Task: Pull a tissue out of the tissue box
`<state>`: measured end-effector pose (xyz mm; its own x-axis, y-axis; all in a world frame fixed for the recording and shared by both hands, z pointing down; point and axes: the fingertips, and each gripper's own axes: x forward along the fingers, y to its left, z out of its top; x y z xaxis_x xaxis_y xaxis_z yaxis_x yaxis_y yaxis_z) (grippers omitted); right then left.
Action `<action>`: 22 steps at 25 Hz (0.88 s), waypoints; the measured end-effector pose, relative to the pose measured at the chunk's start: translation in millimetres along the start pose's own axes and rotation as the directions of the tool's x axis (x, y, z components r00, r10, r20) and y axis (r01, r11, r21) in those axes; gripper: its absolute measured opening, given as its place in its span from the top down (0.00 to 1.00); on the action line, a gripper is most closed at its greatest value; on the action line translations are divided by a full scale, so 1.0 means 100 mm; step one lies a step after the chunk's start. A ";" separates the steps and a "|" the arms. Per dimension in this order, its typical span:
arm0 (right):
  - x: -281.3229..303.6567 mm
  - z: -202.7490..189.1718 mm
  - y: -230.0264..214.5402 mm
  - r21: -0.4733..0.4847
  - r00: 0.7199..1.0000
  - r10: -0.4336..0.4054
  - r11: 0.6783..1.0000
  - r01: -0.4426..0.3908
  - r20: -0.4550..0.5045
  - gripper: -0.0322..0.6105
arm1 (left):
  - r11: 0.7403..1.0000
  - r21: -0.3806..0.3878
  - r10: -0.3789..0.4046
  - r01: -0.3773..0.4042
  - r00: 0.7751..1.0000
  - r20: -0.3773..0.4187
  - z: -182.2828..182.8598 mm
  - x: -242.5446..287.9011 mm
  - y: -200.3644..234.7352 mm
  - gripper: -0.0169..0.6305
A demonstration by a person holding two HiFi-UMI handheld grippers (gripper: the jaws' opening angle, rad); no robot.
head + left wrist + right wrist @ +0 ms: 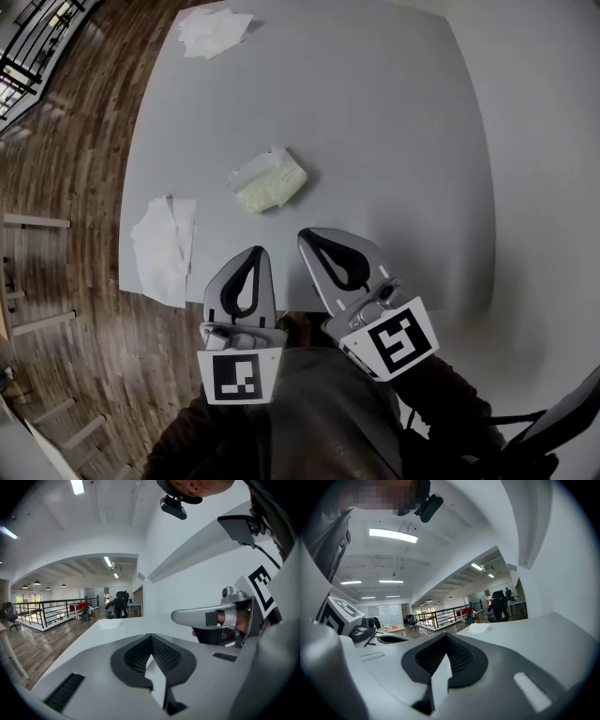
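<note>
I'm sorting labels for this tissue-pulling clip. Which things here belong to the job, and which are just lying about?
For the job: tissue pack, a tissue poking from its top; left tongs and right tongs, both shut, empty, short of the pack.

Lying about: far tissue pile at the far left corner of the table; left tissue pile at its left edge.

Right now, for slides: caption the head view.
Both shut, left gripper and right gripper face a soft pale-green tissue pack on grey table.
</note>
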<state>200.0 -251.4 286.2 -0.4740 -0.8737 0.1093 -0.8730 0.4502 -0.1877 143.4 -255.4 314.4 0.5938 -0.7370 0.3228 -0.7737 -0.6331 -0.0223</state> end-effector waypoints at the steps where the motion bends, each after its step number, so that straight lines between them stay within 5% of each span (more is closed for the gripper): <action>1: 0.08 0.01 -0.06 0.000 1.000 0.006 1.000 -0.006 -0.002 0.95 | 1.000 -0.005 0.007 -0.007 1.000 -0.004 0.01 0.07 0.04 0.98; 13: 0.95 -0.07 -0.63 -0.055 0.997 0.029 0.998 -0.032 -0.071 0.94 | 0.995 -0.101 -0.009 0.004 0.999 -0.046 -0.22 0.85 0.56 0.98; 22: 1.49 -0.78 -0.93 -0.037 0.967 0.126 0.990 -0.138 -0.219 0.71 | 0.984 -0.164 -0.094 0.065 0.980 -0.175 -0.87 1.28 0.74 0.98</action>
<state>201.5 -409.2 395.8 -0.5939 -0.7480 0.2961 -0.8031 0.5727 -0.1642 142.6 -376.1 436.5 0.6156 -0.6217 0.4842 -0.7595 -0.6319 0.1543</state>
